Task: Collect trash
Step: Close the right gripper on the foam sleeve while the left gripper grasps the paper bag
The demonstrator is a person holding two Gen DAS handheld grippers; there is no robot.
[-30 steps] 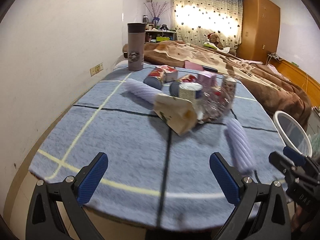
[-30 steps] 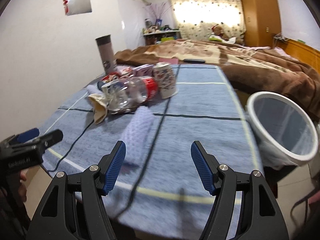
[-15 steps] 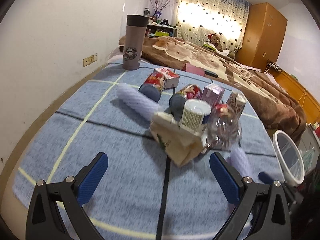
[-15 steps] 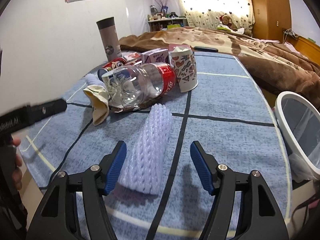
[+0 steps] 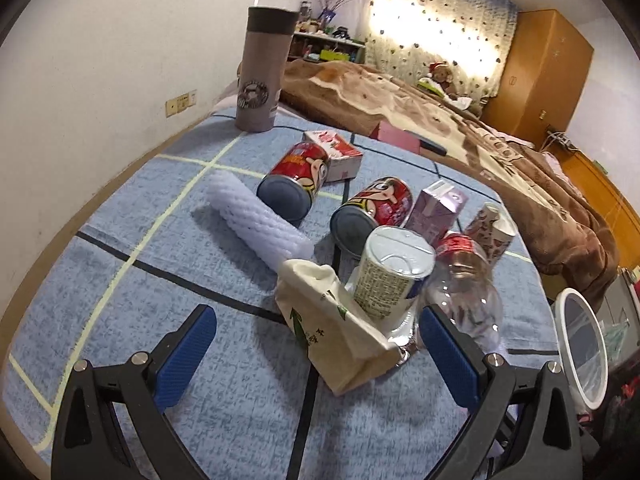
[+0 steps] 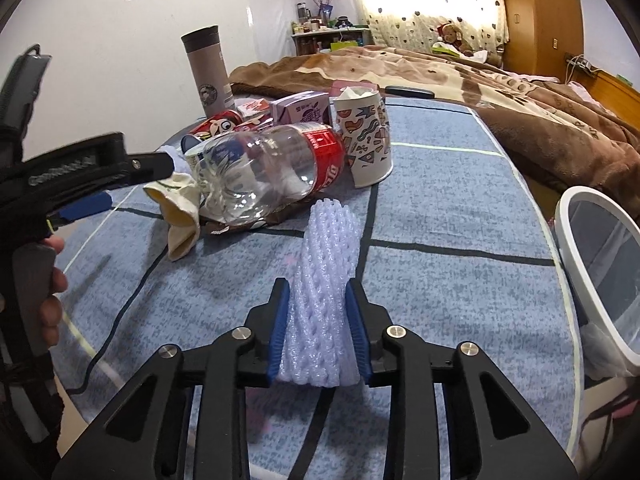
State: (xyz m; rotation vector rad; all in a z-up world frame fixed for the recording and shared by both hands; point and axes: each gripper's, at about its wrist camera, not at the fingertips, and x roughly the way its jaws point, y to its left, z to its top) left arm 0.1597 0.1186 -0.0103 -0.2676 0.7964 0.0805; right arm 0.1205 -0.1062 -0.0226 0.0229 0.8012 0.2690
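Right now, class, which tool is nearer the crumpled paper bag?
Left. The left tool frames the paper bag; the right tool, closing on a foam net, sits apart.

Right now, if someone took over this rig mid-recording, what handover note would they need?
Right gripper: jaws closing on the near foam net sleeve, pads already squeezing it; sleeve lies on the blue mat.
Left gripper: open, empty, hovering over the crumpled paper bag.
Pile on the mat: clear bottle, paper cup, white can, two red cans, purple carton, second foam sleeve.
White bin: beside the mat, on the right.
Done: nothing seen binned.
Left: lift the sleeve, drop it in the bin, then clear the pile.
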